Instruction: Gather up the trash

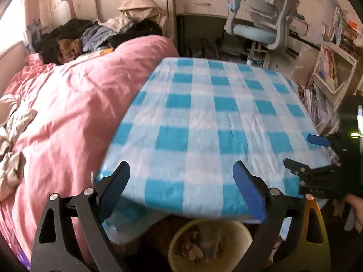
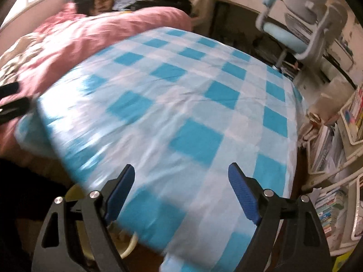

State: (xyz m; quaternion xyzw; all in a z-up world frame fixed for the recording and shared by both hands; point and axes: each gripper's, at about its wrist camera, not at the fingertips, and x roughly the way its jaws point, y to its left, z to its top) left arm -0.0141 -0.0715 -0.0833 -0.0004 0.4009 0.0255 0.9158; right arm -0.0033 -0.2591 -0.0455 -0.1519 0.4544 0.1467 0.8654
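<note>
Nearest the lens, the left hand-held gripper [image 1: 181, 181] holds its blue-padded fingers spread wide with nothing between them, hovering over the near edge of the desk covered in a blue-and-white checked cloth [image 1: 215, 113]. To its left lies the bed under a rumpled pink quilt [image 1: 74, 104]. Directly below and just ahead of it, tucked under the desk edge, stands a round pale-yellow plastic bin [image 1: 179, 244] holding crumpled scraps of trash; what they are made of is too blurred to tell. To its right the right hand-held gripper [image 2: 181, 181] is likewise spread and empty over the same cloth, and the bin's rim [image 2: 129, 247] shows below its left finger. No loose trash is visible on the cloth, so the collecting looks largely done or the next piece lies out of view. The likely risks: a finger dipping toward the bin could snag the overhanging cloth and drag it, or knock the light bin over and spill its contents; both views are motion-blurred, so aiming is uncertain.
</note>
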